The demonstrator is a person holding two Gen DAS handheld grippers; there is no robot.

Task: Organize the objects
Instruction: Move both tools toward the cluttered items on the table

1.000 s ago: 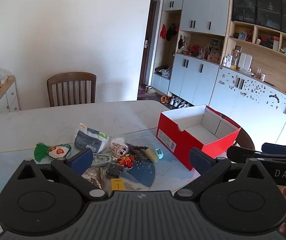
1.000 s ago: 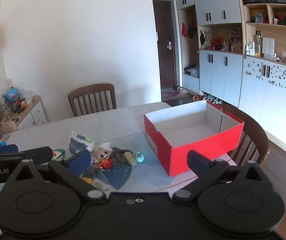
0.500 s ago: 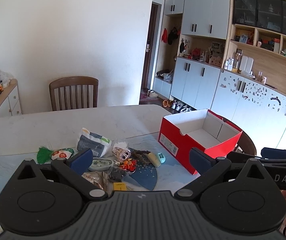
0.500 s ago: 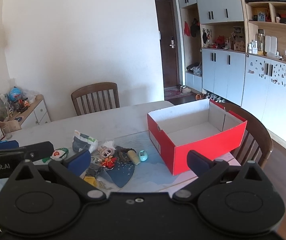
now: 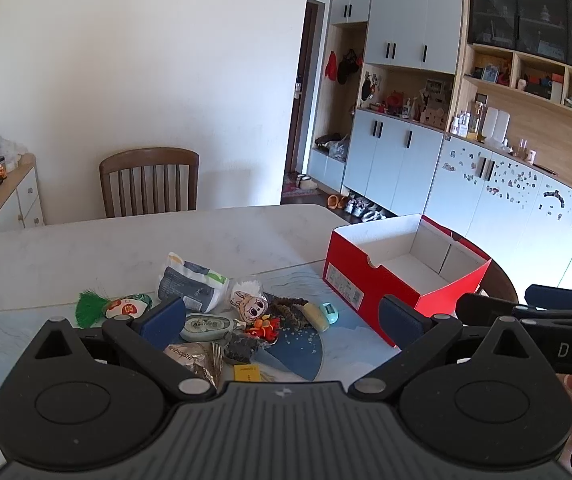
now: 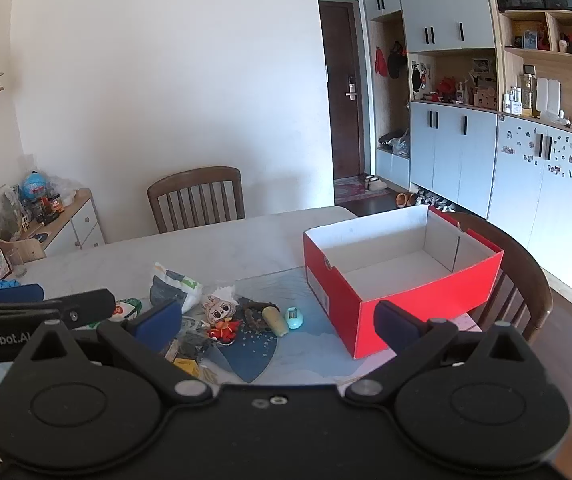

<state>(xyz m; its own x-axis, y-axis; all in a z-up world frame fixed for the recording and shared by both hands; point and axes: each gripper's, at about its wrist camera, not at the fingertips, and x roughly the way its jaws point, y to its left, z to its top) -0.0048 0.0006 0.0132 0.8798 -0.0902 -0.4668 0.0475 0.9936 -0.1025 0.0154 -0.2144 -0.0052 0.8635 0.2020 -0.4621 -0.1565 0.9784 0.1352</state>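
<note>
Clutter pile [image 5: 221, 320] is sitting lower centre of frame on the table [image 5: 85, 252], sliding down and shrinking versus a second ago: both grippers are backing up, so no pick is starting. Box [image 5: 402, 276] is sitting empty centre right. Left gripper [image 5: 281, 316] and right gripper [image 6: 275, 320] are hanging wide open, holding nothing.

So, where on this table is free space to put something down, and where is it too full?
The table is bare between the wooden chair and the pile of small items. The red box is empty inside. A narrow free strip lies between the turquoise gadget and the box. It is crowded in the pile, under the left tool.
</note>
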